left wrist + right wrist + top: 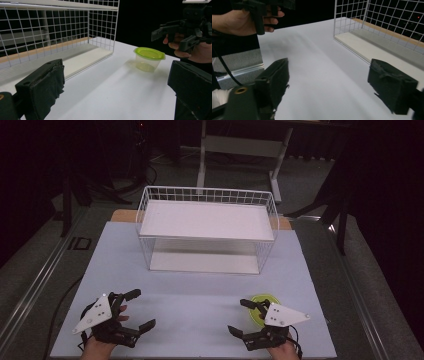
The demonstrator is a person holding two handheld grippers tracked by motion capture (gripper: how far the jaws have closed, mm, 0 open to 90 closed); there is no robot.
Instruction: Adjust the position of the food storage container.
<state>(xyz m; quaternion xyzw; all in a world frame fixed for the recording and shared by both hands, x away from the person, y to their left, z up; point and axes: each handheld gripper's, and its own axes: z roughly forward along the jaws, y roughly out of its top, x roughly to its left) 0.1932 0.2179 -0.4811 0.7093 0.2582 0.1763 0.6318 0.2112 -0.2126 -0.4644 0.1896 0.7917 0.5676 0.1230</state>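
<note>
Lidded plastic container (263,306), the piece nearest the grippers, stands upright in front of the wire shelf rack (207,230), toward its right end, green lid up; being round, it has no long axis. Going left to right: left gripper (141,308) hovers empty, jaws apart; right gripper (242,316), likewise spread, waits just beside the container, probably to grasp it.

A white wire basket shelf (207,227) stands at the far middle of the pale table top (200,300) — two white boards in it, one above the other. A wooden strip (122,215) shows behind it at the table's far edge. Beyond, on the dark floor, stands a light metal frame (240,150) — legs and crossbar.
</note>
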